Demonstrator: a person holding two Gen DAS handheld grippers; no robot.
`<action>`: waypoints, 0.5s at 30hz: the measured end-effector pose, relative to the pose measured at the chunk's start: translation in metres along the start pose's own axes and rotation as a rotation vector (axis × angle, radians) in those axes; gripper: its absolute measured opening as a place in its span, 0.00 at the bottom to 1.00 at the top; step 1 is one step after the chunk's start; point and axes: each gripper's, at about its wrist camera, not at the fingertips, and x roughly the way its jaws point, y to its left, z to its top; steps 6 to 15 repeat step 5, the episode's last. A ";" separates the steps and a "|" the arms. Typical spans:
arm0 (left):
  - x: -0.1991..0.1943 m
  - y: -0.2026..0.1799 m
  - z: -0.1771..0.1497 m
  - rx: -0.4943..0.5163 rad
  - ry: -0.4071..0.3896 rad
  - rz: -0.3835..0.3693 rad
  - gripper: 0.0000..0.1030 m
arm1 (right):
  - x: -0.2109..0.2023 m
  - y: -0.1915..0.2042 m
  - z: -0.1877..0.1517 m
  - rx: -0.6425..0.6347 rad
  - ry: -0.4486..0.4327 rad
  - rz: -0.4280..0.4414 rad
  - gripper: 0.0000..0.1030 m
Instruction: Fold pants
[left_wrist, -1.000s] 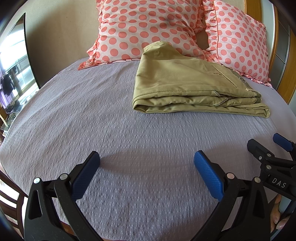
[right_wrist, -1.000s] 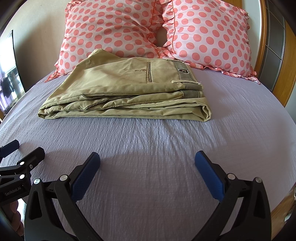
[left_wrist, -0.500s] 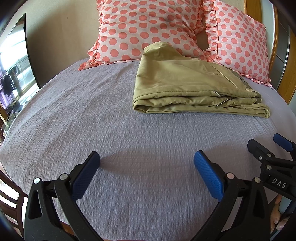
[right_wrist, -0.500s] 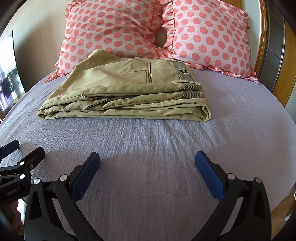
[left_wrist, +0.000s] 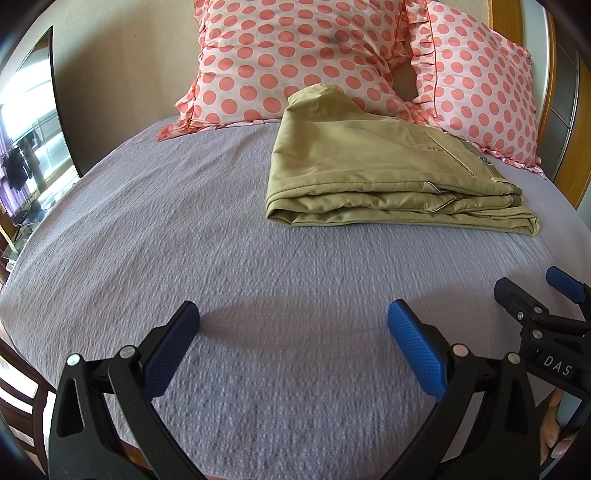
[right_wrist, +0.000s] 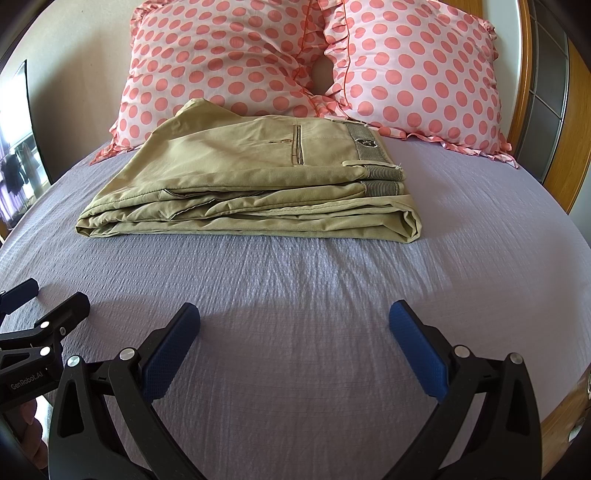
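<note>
- The pants (right_wrist: 255, 184) lay folded into a flat, layered khaki bundle on the bed (right_wrist: 314, 302), toward its head end.
- Their far edge rested against the two pink polka-dot pillows (right_wrist: 229, 62), which leaned on the wall behind.
- In the right wrist view the waistband (right_wrist: 365, 147), with its striped lining and a small dark patch, sat on the right side of the bundle, and a welt pocket (right_wrist: 297, 144) showed on the top layer.
- The folded edges of the bundle stacked up toward the camera, with a rolled fold at the near right corner.
- The left gripper (left_wrist: 293, 336) was spread wide, its blue pads (left_wrist: 415, 350) well apart, with nothing between them but the lavender bedspread (left_wrist: 221, 229).
- The right gripper (right_wrist: 295, 336) was likewise spread wide, holding nothing, and hovered over bare bedspread near the foot of the bed.
- Both grippers were well apart from the pants, which lay untouched beyond them.
- Each gripper appeared at the edge of the other's view: the right one at the lower right of the left wrist view, the left one at the lower left of the right wrist view.
- A wooden headboard frame (right_wrist: 524, 88) rose on the right side, and a bright window (left_wrist: 26, 122) showed at the far left.
</note>
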 end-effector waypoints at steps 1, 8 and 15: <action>0.000 0.000 0.000 0.000 0.000 0.000 0.98 | 0.000 0.000 0.000 0.000 0.000 0.000 0.99; 0.000 0.000 0.000 -0.001 0.000 0.000 0.98 | 0.000 0.000 0.000 0.000 0.000 0.000 0.99; 0.000 0.000 0.000 -0.001 0.000 0.000 0.98 | 0.000 0.000 0.000 0.000 0.000 0.000 0.99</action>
